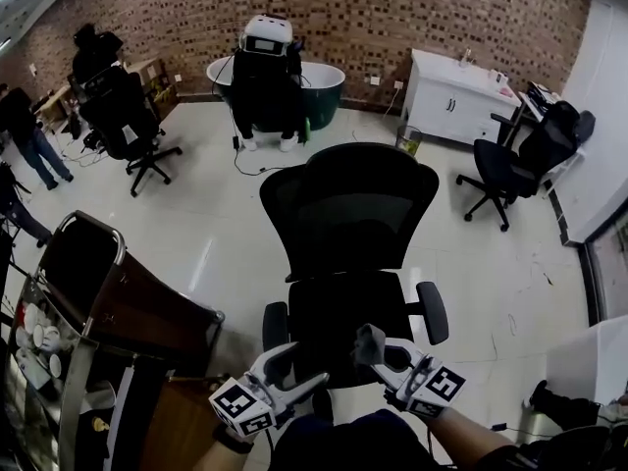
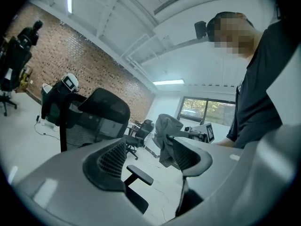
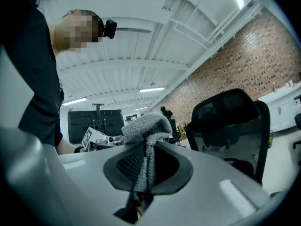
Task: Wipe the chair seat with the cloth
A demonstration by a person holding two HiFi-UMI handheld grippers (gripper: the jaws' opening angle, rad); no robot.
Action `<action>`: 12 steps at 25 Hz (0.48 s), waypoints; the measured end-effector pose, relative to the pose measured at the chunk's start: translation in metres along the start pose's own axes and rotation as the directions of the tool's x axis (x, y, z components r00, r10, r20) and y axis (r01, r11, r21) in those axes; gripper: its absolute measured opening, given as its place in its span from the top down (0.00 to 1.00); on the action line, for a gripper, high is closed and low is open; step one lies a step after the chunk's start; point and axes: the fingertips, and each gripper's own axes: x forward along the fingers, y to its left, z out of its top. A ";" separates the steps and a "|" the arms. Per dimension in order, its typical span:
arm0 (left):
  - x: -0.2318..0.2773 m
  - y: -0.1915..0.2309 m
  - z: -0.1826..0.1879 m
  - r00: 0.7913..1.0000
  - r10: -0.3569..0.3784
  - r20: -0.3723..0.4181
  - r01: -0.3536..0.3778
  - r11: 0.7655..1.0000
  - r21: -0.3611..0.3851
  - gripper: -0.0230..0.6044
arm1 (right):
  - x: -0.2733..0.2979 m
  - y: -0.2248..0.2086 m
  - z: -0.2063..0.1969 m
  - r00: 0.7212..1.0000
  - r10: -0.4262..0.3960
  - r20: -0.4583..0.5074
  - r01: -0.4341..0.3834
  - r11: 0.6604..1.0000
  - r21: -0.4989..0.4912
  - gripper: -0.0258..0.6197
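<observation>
**Cloth** (image 3: 145, 126): grey, knitted. It is pinched between the closed jaws of your right gripper (image 3: 146, 166). A bunched head stands above the jaw tips and a tail runs down between the pads. In the head view the cloth (image 1: 370, 341) sits near the front right of the seat, raised and apparently not touching it.

**Chair seat** (image 1: 343, 312): black, directly ahead of you, bare, not yet wiped as far as can be judged. An armrest (image 1: 432, 312) stands on its right and another (image 1: 276, 324) on its left. The mesh backrest (image 1: 348, 209) rises behind.

**Right gripper** (image 1: 381, 346): points upward and away from the seat.
- Tip it forward and down so the bunched head of the cloth meets the fabric, not the jaw tips.
- Keep the clamp firm, since the hold is on a narrow fold that could pull free when dragged.
- Work in overlapping passes from the backrest side toward you, staying clear of the armrests.

**Left gripper** (image 1: 299, 369): jaws apart with nothing between them, hanging near the seat's front left edge. Hold it aside, or rest it on the left armrest to steady the swivel base.

**Surroundings**: a trolley (image 1: 88, 292) close on your left, and another office chair (image 1: 500, 170) well apart on the right.
</observation>
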 end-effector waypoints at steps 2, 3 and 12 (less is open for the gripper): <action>0.005 0.021 0.008 1.000 0.011 -0.004 -0.011 1.000 -0.009 0.43 | 0.022 -0.012 0.007 1.000 0.004 0.005 -0.004 1.000 -0.007 0.91; 0.008 0.031 0.010 1.000 0.017 -0.004 -0.017 1.000 -0.016 0.43 | 0.031 -0.017 0.010 1.000 0.012 0.000 -0.012 1.000 -0.010 0.91; 0.031 0.112 -0.006 0.993 0.117 -0.023 -0.118 0.990 -0.082 0.43 | 0.078 -0.091 -0.047 0.992 0.021 -0.128 -0.021 1.000 -0.002 0.91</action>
